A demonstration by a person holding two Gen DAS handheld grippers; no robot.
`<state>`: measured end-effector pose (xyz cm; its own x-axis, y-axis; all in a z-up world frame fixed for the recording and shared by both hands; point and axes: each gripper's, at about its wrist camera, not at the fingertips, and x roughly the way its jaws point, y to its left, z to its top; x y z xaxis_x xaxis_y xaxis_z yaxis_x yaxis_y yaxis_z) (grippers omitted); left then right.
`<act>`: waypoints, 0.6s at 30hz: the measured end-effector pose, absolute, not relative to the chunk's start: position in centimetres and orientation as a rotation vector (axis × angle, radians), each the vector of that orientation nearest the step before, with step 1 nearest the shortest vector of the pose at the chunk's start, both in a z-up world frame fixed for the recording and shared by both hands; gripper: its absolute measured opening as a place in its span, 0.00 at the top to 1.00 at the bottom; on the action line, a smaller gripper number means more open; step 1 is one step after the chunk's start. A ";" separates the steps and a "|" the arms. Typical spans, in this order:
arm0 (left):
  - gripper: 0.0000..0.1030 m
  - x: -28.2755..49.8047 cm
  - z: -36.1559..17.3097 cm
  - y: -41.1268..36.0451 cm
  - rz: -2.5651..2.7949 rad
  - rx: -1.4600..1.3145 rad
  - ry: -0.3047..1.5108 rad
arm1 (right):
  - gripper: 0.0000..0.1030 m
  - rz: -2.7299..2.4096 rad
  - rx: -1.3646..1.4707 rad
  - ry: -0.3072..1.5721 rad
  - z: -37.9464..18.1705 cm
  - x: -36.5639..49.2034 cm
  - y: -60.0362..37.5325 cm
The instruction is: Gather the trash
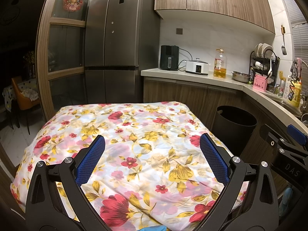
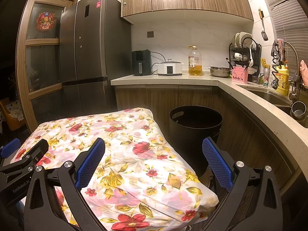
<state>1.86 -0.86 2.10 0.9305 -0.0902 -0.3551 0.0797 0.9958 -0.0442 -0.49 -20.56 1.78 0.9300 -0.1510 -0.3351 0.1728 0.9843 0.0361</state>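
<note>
Both the left gripper (image 1: 152, 146) and right gripper (image 2: 153, 150) hover with jaws wide and empty above the floral-clothed tabletop (image 1: 134, 134), where no trash shows, the round black bin (image 2: 195, 123) waiting alongside, seemingly to receive it.

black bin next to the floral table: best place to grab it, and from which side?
The black bin stands upright and open-topped, with a handle cutout in the wall just under the rim. I'd come from above and close the jaws over the rim at that cutout: the thin wall fits, the round body looks too wide. Both grippers are open.
</note>
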 end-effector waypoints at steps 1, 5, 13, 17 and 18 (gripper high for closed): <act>0.06 1.8 2.1 -0.8 -0.087 -0.029 0.365 | 0.05 -0.165 0.065 0.338 1.7 -0.5 -20.6; 0.06 1.8 2.1 -0.9 -0.088 -0.029 0.364 | 0.05 -0.166 0.064 0.338 1.7 -0.6 -20.7; 0.06 1.8 2.2 -0.9 -0.088 -0.028 0.363 | 0.05 -0.165 0.066 0.337 1.8 -0.6 -20.7; 0.06 1.8 2.2 -0.9 -0.088 -0.028 0.363 | 0.05 -0.164 0.066 0.338 1.8 -0.5 -20.6; 0.06 1.8 2.2 -0.9 -0.087 -0.028 0.362 | 0.05 -0.164 0.065 0.337 1.8 -0.5 -20.6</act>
<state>1.75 -0.87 2.19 0.9314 -0.0905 -0.3527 0.0804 0.9958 -0.0433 -0.52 -20.62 1.79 0.9306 -0.1494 -0.3341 0.1712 0.9846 0.0366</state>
